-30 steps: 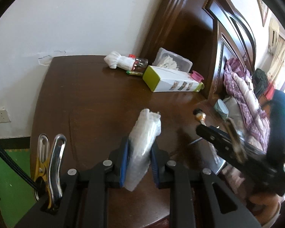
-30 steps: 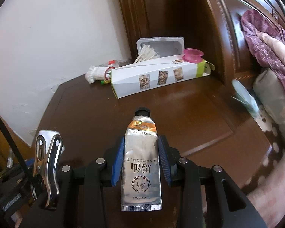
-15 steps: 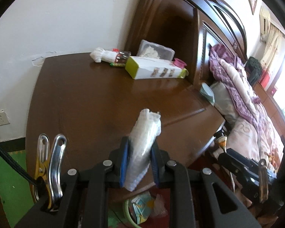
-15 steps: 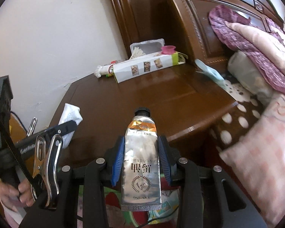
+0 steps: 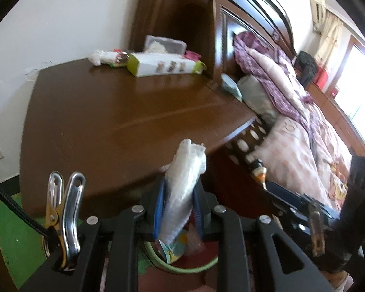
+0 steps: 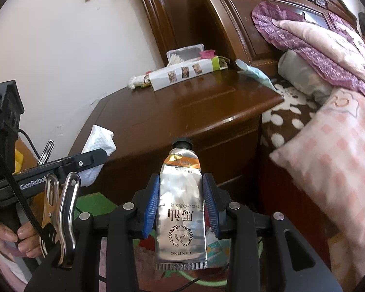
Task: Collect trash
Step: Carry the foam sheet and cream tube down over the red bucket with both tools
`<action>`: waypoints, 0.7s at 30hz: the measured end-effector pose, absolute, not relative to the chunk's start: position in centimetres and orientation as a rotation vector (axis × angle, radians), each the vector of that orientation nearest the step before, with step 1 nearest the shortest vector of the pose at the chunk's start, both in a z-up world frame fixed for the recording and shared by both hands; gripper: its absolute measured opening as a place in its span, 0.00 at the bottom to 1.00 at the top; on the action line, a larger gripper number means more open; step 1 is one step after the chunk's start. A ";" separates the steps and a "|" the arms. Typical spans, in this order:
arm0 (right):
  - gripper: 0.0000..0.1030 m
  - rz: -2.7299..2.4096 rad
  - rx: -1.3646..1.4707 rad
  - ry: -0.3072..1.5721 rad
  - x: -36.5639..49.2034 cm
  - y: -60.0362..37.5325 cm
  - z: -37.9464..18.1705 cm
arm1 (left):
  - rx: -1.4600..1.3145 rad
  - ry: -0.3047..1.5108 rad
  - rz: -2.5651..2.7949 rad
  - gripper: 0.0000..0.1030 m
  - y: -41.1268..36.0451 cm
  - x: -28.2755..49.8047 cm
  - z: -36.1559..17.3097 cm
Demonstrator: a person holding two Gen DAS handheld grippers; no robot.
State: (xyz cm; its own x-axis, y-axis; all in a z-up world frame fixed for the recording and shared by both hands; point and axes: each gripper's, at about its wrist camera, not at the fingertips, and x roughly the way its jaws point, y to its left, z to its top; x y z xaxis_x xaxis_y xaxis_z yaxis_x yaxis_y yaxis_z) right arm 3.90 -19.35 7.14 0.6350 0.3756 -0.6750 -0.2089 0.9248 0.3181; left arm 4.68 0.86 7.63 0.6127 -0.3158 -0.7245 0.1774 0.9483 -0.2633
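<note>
A crumpled white paper tissue is pinched upright between the blue pads of the left gripper, whose jaws are drawn in narrow against it, while a flat silver cream tube with a black cap and orange band is clamped cap-forward in the right gripper, its jaws closed only as far as the tube's width allows. Since a second ago both loads have been lifted off the dark brown wooden nightstand and carried back past its front edge; the nightstand top, which lay directly under the grippers before, is now seen at 12 o'clock and farther off. A round green-rimmed waste bin holding colourful wrappers has come into sight on the floor at 6 o'clock, directly below the tissue, and its rim is also glimpsed under the tube in the right wrist view. This is judged to mean that both pieces are nearly ready to be dropped. Left on the nightstand at 12 o'clock are a long white carton with green ends, a clear plastic box behind it and a small white bundle at 11 o'clock. A bed with a pink and purple quilt lies at 3 o'clock.
</note>
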 end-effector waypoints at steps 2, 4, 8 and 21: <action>0.35 0.332 0.225 0.825 3.3 -19.5 6.5 | -0.159 0.883 -0.304 0.21 0.3 4.0 7.0; 0.35 0.324 0.227 0.835 2.8 -19.7 5.6 | -0.148 0.900 -0.328 0.21 -0.4 3.5 6.1; 0.35 0.319 0.260 0.861 2.2 -20.4 3.9 | -0.130 0.945 -0.356 0.21 -1.6 2.8 4.5; 0.35 0.263 0.317 0.958 1.9 -22.0 -2.4 | -0.064 1.073 -0.419 0.21 -5.7 2.5 -2.3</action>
State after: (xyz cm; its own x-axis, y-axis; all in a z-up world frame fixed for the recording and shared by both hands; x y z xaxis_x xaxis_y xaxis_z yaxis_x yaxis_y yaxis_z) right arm 1.90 -21.99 -2.41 0.5499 0.3569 -0.7551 -0.0795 0.9223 0.3781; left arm 2.52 -5.72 -2.27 0.4071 -0.3632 -0.8381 0.3016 0.9195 -0.2520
